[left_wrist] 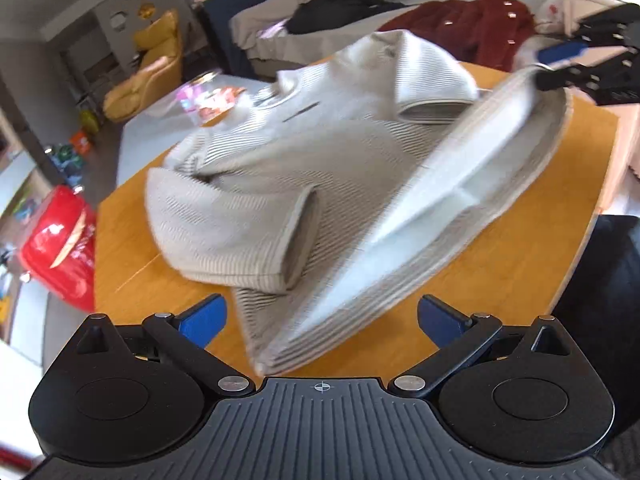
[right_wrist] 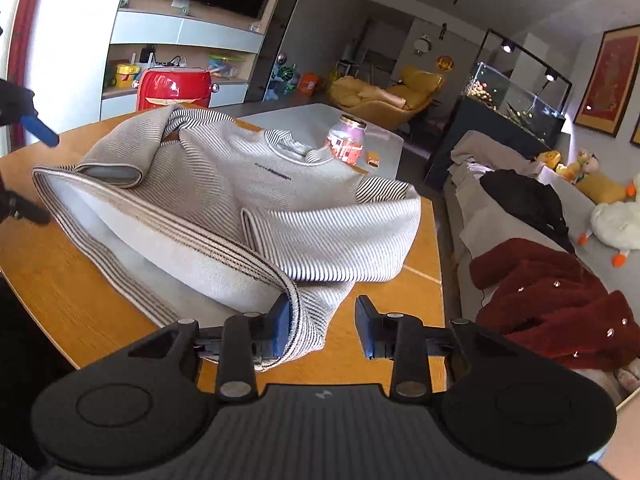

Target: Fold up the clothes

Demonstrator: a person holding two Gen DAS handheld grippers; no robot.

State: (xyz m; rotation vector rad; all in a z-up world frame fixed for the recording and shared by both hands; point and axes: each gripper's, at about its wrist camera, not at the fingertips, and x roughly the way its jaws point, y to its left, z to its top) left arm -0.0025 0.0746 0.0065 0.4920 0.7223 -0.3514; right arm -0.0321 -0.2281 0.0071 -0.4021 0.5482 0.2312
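Observation:
A beige ribbed sweater (left_wrist: pixel 320 152) (right_wrist: pixel 260 192) lies face up on the wooden table (left_wrist: pixel 520 260) (right_wrist: pixel 60 280), both sleeves folded in over the chest. Its bottom hem is raised and curls back, showing the pale inside. My left gripper (left_wrist: pixel 322 320) is open wide, with one hem corner lying between its blue fingers and untouched by either. In the right wrist view it shows at the far left edge (right_wrist: pixel 36 170). My right gripper (right_wrist: pixel 324 328) is open, the other hem corner draped against its left finger (right_wrist: pixel 282 328). It appears top right in the left wrist view (left_wrist: pixel 554 65).
A dark red jacket (left_wrist: pixel 480 28) (right_wrist: pixel 560 300) and a black garment (left_wrist: pixel 344 4) (right_wrist: pixel 524 196) lie on the grey sofa beyond the table. A jar (right_wrist: pixel 346 140) stands on a low grey table (right_wrist: pixel 300 120). A red case (left_wrist: pixel 60 248) (right_wrist: pixel 176 88) stands on the table's far side.

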